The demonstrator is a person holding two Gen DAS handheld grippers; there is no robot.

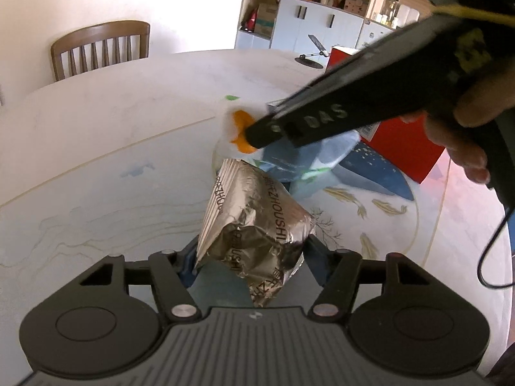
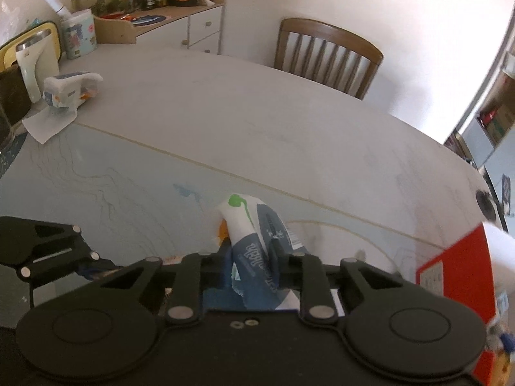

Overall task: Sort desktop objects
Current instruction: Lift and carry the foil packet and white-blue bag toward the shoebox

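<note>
Left wrist view: left tongs [image 1: 254, 251] clamped on crumpled silver foil packet [image 1: 254, 225], held above the pale surface [image 1: 112, 167]. Right wrist view: right tongs [image 2: 252, 257] pinching a blue-and-white wrapper [image 2: 254, 241], raised over the surface beside a red box [image 2: 457, 273].

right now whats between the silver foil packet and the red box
In the left wrist view, the blue-and-white packet held by the right claw lies between the silver foil packet and the red box.

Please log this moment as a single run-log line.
left gripper: shut on silver foil packet | right gripper: shut on blue-white packet | table: red box nearby
</note>
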